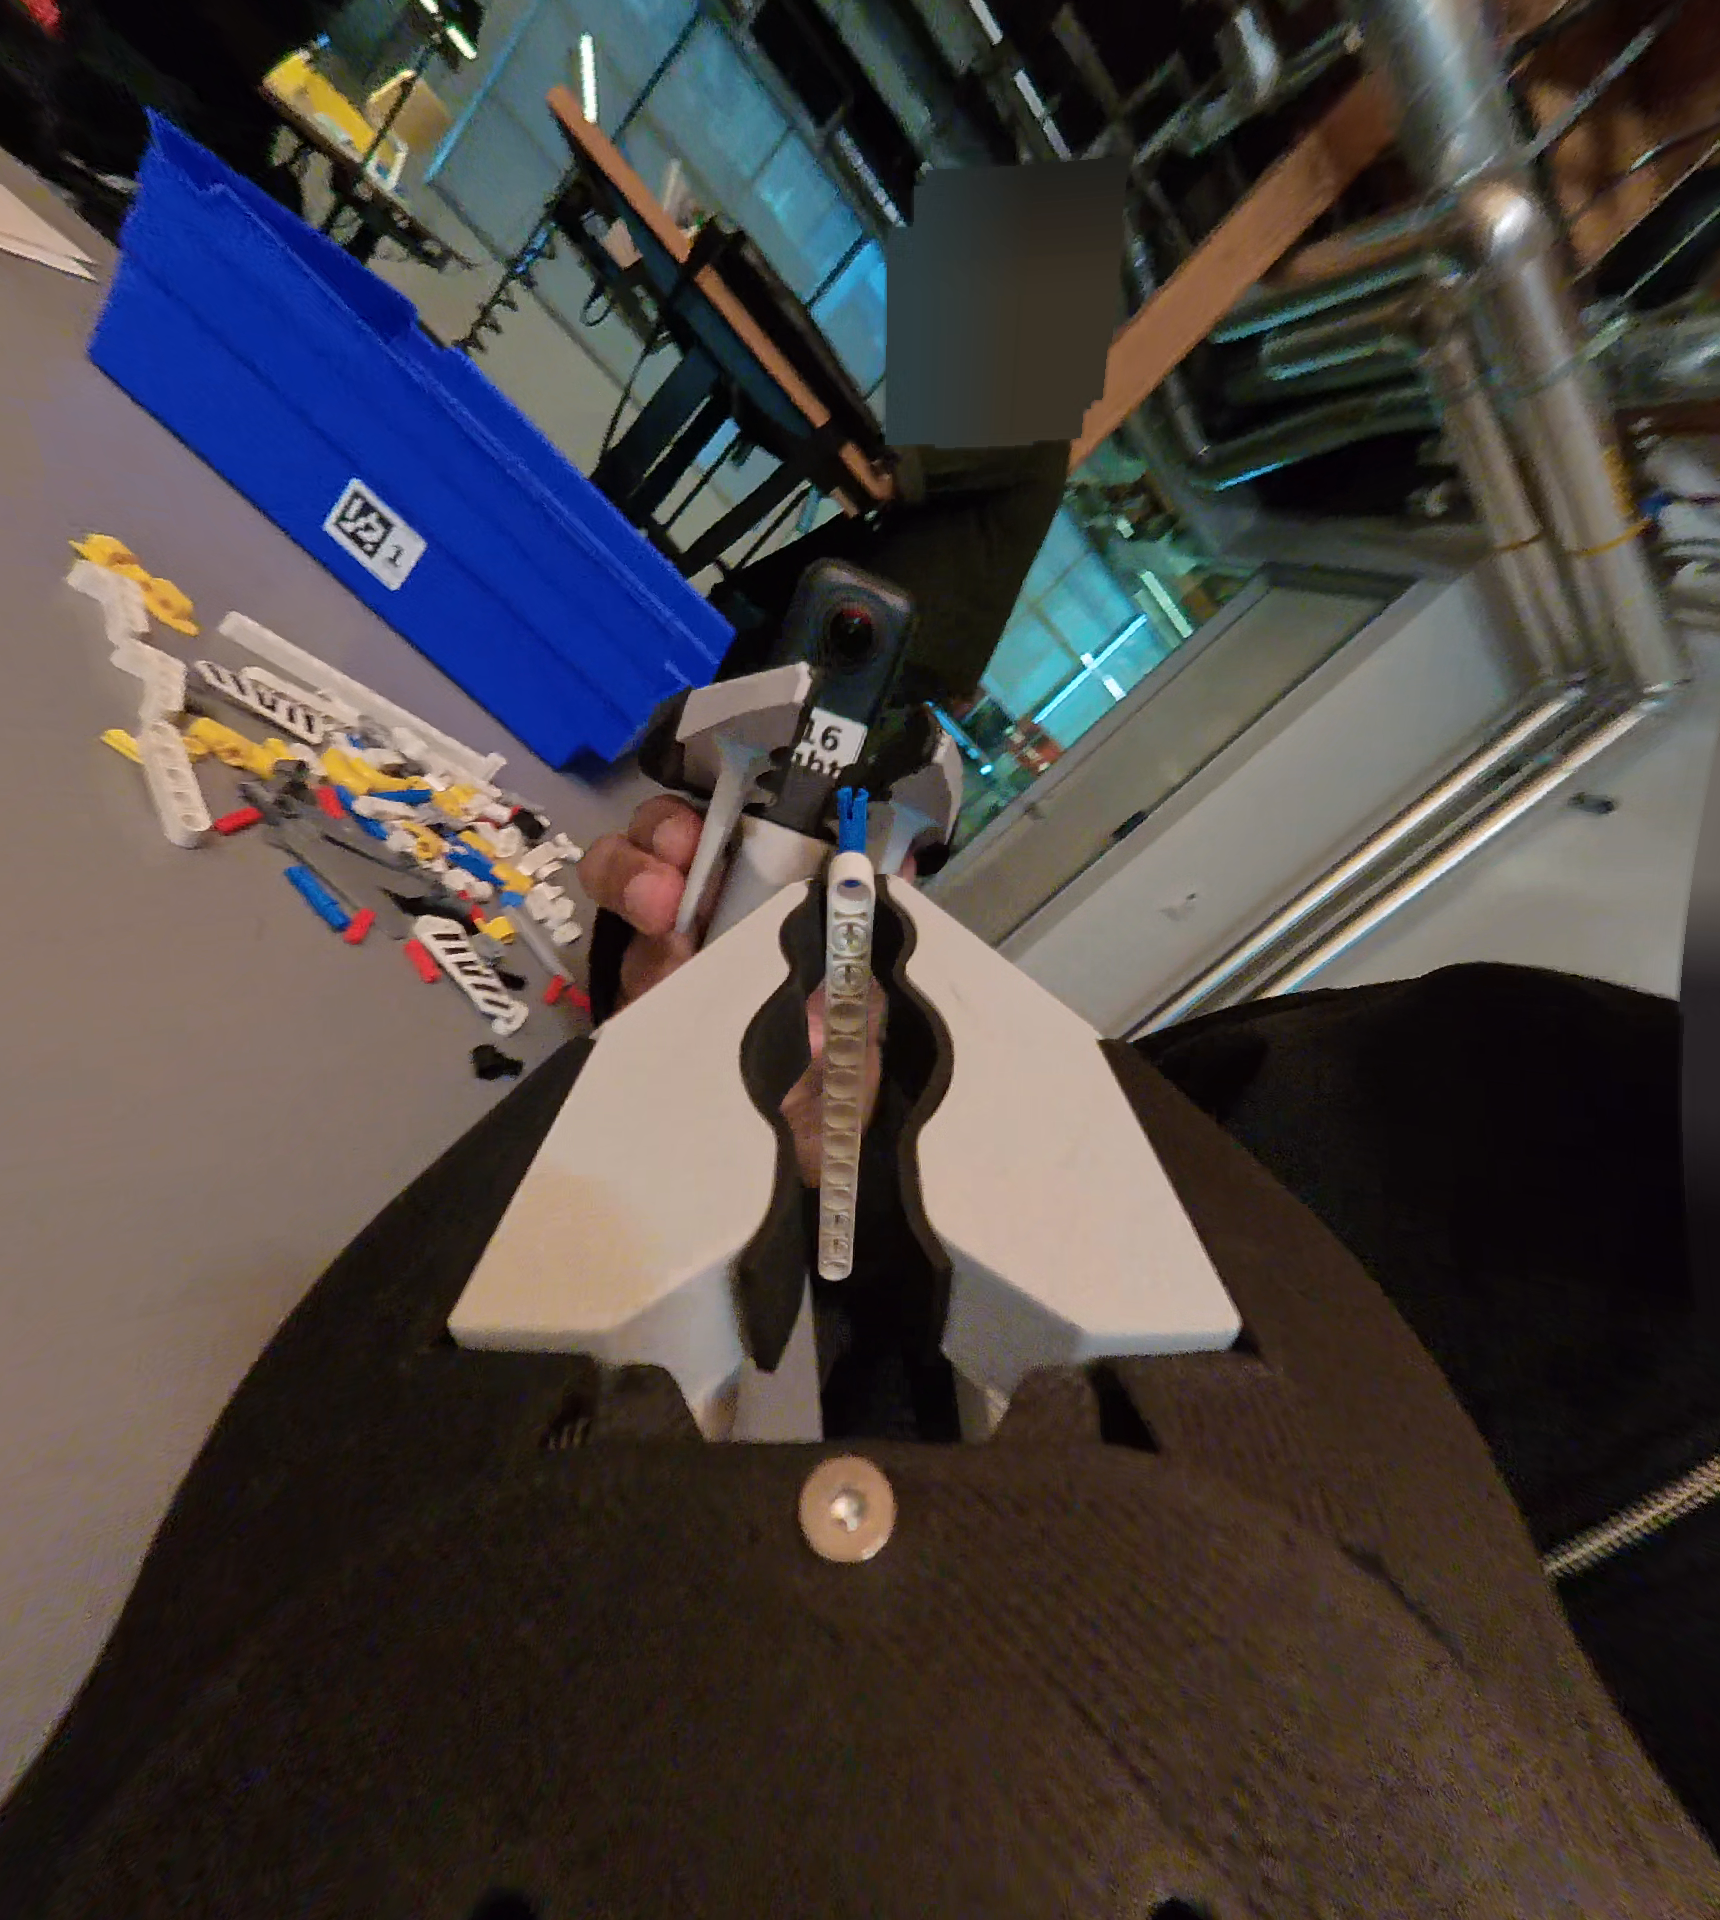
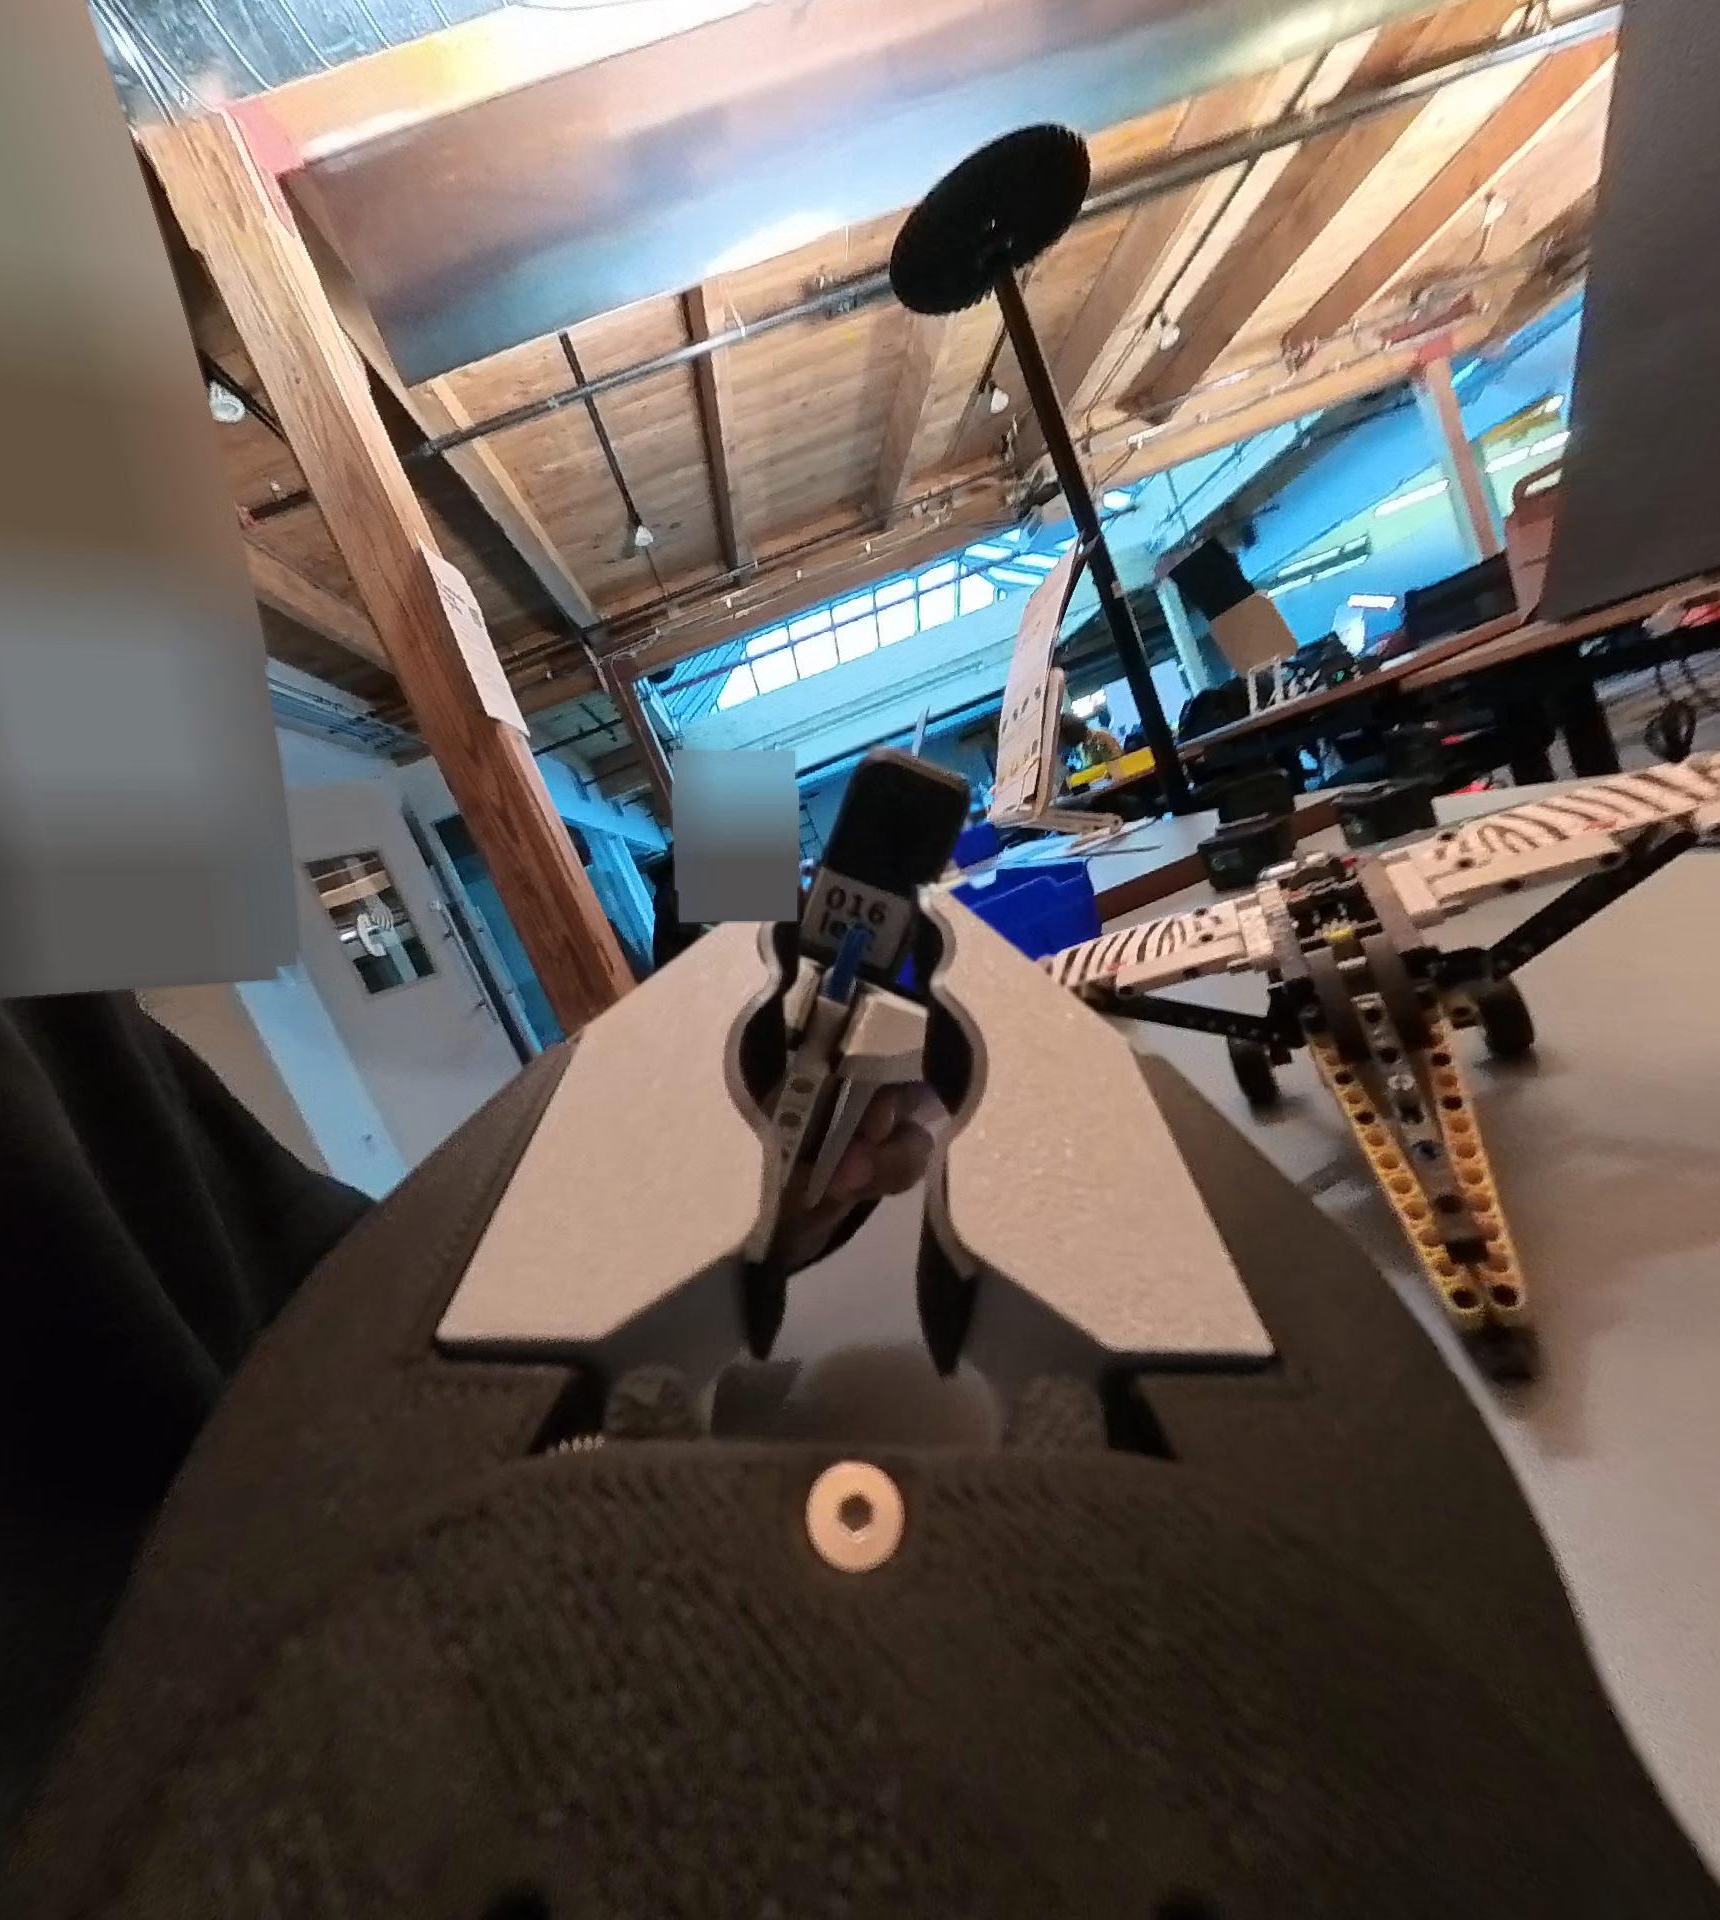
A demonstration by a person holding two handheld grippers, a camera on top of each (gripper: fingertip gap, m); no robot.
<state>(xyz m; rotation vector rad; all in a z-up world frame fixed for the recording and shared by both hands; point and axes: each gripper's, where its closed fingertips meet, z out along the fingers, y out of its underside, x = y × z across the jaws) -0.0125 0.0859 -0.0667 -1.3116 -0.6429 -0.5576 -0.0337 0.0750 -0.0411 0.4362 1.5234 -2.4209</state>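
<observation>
left gripper point(image 1: 848, 904) clamped on white beam point(image 1: 843, 1060) at frame centre, blue pin point(image 1: 850, 816) seated in its tip, right gripper point(image 2: 851, 961) parted around that pin without pressing, loose parts point(image 1: 368, 800) piled left.

Wooden ceiling beams point(image 2: 731, 436), timber post point(image 2: 399, 582), grey table point(image 1: 25, 1039), bright windows point(image 2: 866, 613)

A white beam point(image 1: 843, 1081) with a row of holes carries a blue pin point(image 1: 850, 812) at its tip, between pale grey fingers point(image 1: 658, 1122) lined in black. On the grey table point(image 1: 25, 1039) lie white, yellow, blue, red and black pieces point(image 1: 368, 821) beside a blue bin point(image 1: 399, 488). The model point(image 2: 1375, 997) shows black-and-white zebra stripes with yellow and black beams.
</observation>
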